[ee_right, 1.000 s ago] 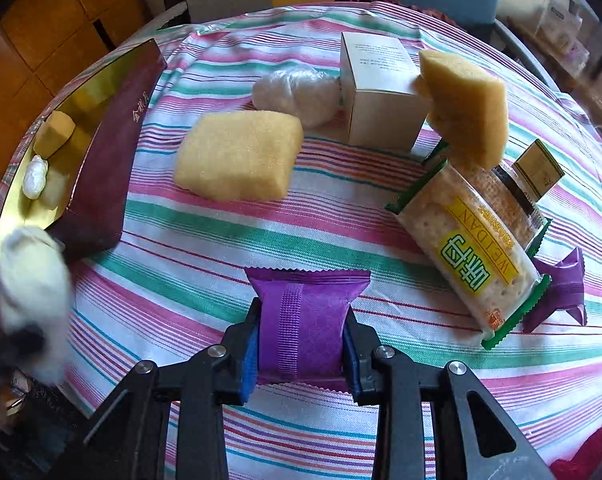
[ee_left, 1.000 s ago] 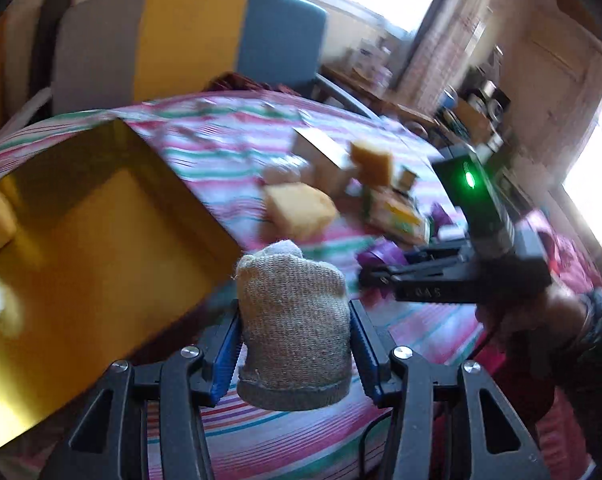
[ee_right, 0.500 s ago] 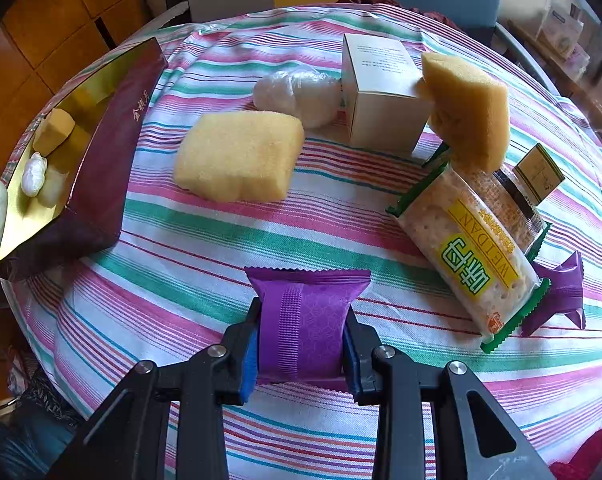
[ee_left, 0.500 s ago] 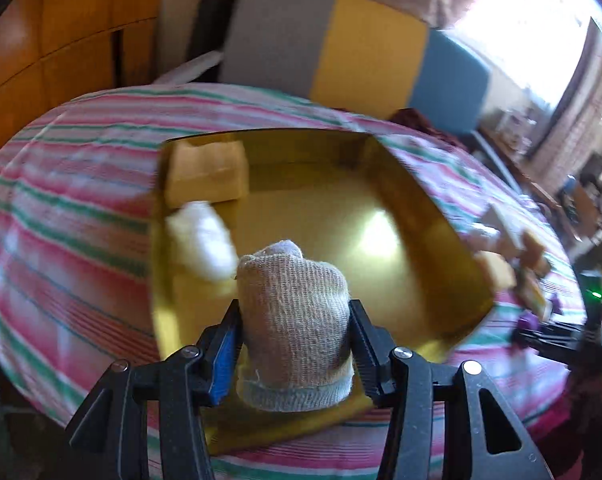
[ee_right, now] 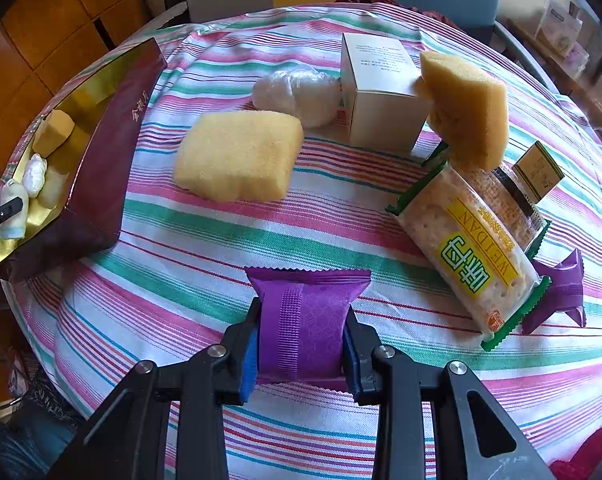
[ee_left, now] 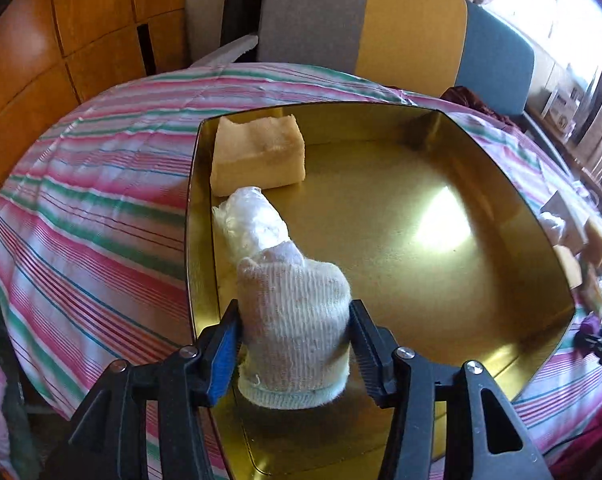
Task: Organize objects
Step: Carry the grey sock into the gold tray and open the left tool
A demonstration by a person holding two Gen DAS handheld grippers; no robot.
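So the step in hand looks like dropping stuff into the gold box (ee_left: 513, 224). The left gripper (ee_left: 295, 340) is over the box's near left corner with a rolled-up sock (ee_left: 297, 320) between its jaws, and those jaws have just been easing apart. In the left wrist view the right pad looks like it's barely off the sock, the left one right against it, so I'd call it a release under way, though I can't tell if the sock is sitting on the box floor yet. Next move, I'd guess: spread the jaws fully and lift straight out without dragging the sock along.

Already in the box, upper left of that frame: a yellow sponge (ee_left: 259, 156) in the far corner and a white plastic-wrapped bundle (ee_left: 253, 220) just in front of it, touching the sock's top.

The right gripper (ee_right: 301, 344) is pinching a purple snack packet (ee_right: 305, 320), bottom centre of the right wrist view, above the striped tablecloth (ee_right: 205, 248). Left to sort on the cloth: another sponge (ee_right: 237, 156), a white box (ee_right: 381, 92), a cracker pack (ee_right: 469, 256).
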